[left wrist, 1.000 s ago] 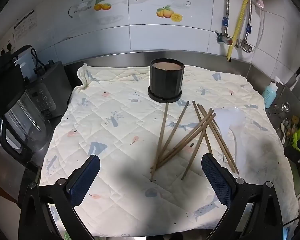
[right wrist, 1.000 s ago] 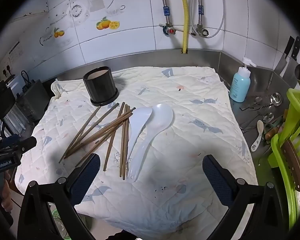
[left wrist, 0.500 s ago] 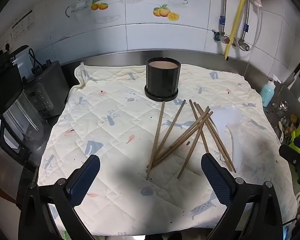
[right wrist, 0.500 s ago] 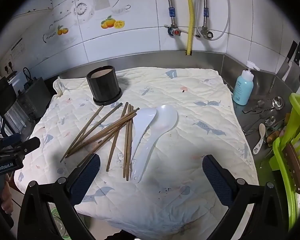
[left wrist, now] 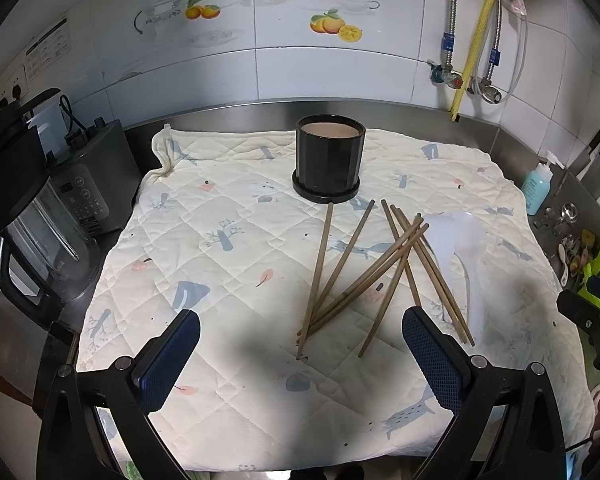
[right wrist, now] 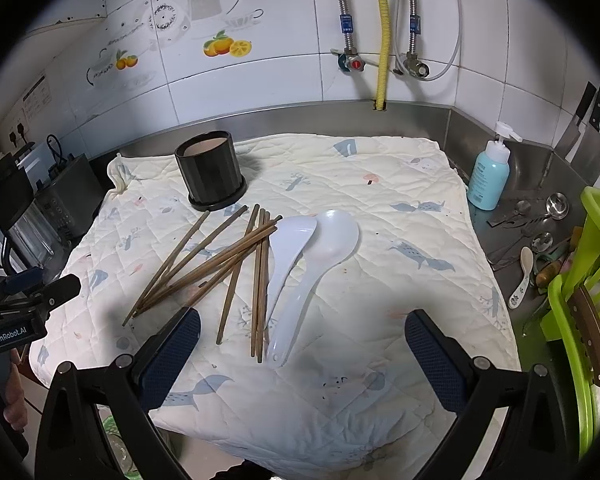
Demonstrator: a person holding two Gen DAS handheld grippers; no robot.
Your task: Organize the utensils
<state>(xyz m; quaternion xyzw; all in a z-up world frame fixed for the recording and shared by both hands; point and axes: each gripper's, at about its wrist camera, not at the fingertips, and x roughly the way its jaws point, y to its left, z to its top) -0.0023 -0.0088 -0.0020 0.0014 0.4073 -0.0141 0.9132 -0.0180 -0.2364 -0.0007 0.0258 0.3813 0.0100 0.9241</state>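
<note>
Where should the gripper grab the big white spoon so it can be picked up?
Probably the big white spoon is best gripped mid-handle, coming from above with the right gripper. The handle is narrow; the bowl is wide, and another white spoon overlaps its left side.

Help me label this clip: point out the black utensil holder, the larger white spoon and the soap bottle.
black utensil holder [right wrist: 210, 170], right wrist view, front wall
larger white spoon [right wrist: 334, 236], right wrist view, bowl
soap bottle [right wrist: 488, 182], right wrist view, blue body
</note>
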